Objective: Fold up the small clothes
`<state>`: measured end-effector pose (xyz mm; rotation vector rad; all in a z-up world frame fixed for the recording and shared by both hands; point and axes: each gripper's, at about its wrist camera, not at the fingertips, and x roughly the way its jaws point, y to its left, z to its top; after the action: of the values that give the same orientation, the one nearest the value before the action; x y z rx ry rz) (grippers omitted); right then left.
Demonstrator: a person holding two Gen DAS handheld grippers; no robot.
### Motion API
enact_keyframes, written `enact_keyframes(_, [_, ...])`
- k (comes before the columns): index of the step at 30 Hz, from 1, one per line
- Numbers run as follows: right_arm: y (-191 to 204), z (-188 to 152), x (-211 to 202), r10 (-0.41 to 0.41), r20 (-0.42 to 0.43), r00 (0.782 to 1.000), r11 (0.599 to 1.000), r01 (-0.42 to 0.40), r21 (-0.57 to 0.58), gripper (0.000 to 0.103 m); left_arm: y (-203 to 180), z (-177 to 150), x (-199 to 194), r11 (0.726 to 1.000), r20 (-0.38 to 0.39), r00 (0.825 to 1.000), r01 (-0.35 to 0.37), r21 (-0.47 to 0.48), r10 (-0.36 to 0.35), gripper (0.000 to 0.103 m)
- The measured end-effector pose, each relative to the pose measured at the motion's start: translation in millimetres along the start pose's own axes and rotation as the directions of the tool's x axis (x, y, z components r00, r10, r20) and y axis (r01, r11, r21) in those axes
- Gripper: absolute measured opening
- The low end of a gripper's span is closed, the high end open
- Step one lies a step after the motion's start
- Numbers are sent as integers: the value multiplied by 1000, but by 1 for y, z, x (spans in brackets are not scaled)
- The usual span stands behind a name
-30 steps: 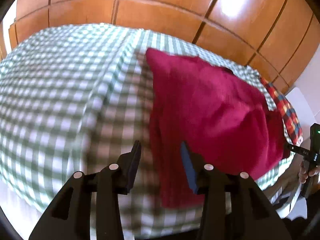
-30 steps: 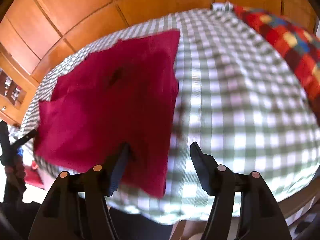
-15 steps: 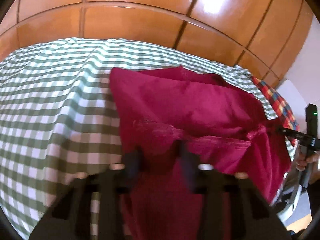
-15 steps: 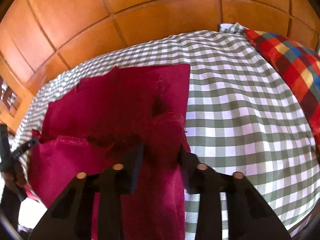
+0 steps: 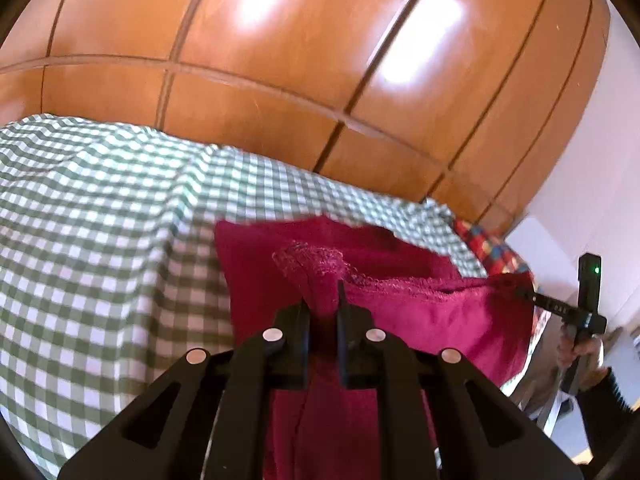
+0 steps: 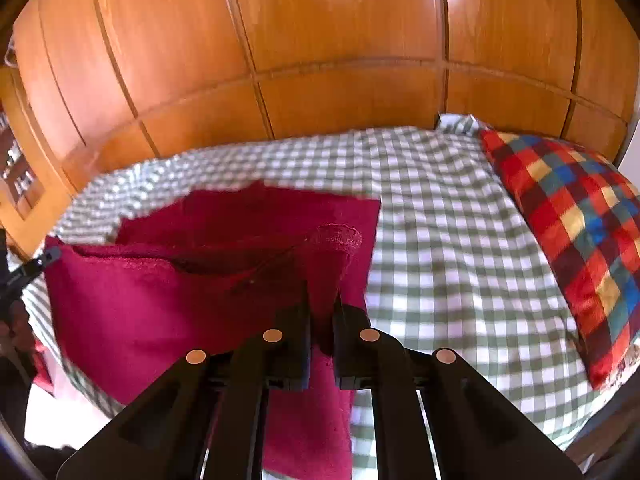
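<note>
My left tool (image 5: 323, 312) is clamped on one near corner of the crimson garment (image 5: 404, 308), my right tool (image 6: 322, 316) on the other, its near edge lifted off the green-checked bedspread (image 5: 100, 240). The right view alone shows the multicoloured checked pillow (image 6: 572, 220) whole; the left view shows my right hand (image 5: 580, 352).

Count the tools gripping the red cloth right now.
2. The left tool pinches the lifted near edge of the red cloth at its left corner; the right tool pinches that edge at the right corner. Both just closed on it.
</note>
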<state>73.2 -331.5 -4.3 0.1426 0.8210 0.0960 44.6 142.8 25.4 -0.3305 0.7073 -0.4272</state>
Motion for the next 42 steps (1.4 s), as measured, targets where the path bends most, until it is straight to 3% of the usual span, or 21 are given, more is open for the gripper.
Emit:
enact_keyframes(6, [-4,46,45,-4,5,1000,999,4,41,7,12,39,36,995,-15,996,-94,-22,93,9])
enact_keyframes(11, [-10,78,100,-44,-33,998,996,47,81,7,22,72,86,981,-59,979,-196,3,196,9])
enact_keyframes(16, [-18,85,152,-106,-103,989,987,117,108,7,45,87,137,964,-133,957,-263,-32,257,9])
enact_keyframes(20, [-30,78,188,-139,-173,975,976,164,140,7,56,89,176,943,-184,929,-333,-27,323,9])
enact_keyframes(22, [-37,72,204,-126,-208,970,971,164,173,7,66,82,198,923,-241,898,-385,-22,368,10])
enact_keyframes(23, [-39,69,208,-115,-212,971,969,156,190,7,71,79,206,912,-270,881,-410,-23,389,14])
enact_keyframes(25, [-42,69,207,-102,-206,973,966,147,213,9,77,75,209,903,-280,872,-429,-39,402,21])
enact_keyframes(27, [-46,69,200,-96,-202,975,966,140,219,29,76,77,205,891,-266,864,-453,-40,428,34])
enact_keyframes(28, [-48,69,194,-96,-195,976,966,138,217,34,74,78,199,876,-252,852,-481,-25,460,45])
enact_keyframes(30, [-52,65,174,-107,-167,980,965,143,219,54,68,77,180,858,-220,837,-514,-7,500,49])
enact_keyframes(36, [-75,22,109,-3,-116,993,956,37,292,54,40,59,119,857,-93,852,-515,37,516,48])
enact_keyframes(42, [-67,-37,56,125,-132,983,960,-86,267,54,-4,11,83,890,-56,895,-430,151,442,48])
